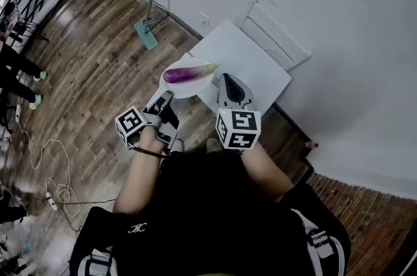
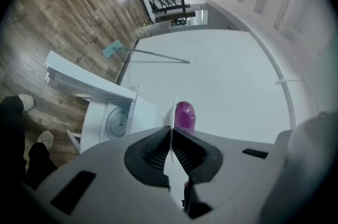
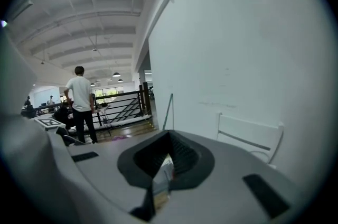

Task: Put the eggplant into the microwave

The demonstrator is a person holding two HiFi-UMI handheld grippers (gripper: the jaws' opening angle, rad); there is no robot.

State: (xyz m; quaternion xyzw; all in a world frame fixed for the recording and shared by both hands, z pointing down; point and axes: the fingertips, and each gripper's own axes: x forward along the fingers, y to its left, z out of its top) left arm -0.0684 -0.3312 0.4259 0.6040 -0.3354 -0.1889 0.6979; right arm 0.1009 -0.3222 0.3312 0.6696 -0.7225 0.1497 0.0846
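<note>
A purple eggplant with a green stem lies on a white plate. The plate hangs in the air at the near left corner of the white microwave. My left gripper is shut on the plate's near rim. In the left gripper view the thin plate rim runs between the pads of the left gripper, and the eggplant shows just past them. My right gripper hovers over the microwave's near edge, right of the plate. Its jaws look shut, with nothing between them, in the right gripper view.
A white rack or chair back stands against the wall behind the microwave. A mop leans on the wall at the left. Cables lie on the wooden floor. A person stands far off by a black railing.
</note>
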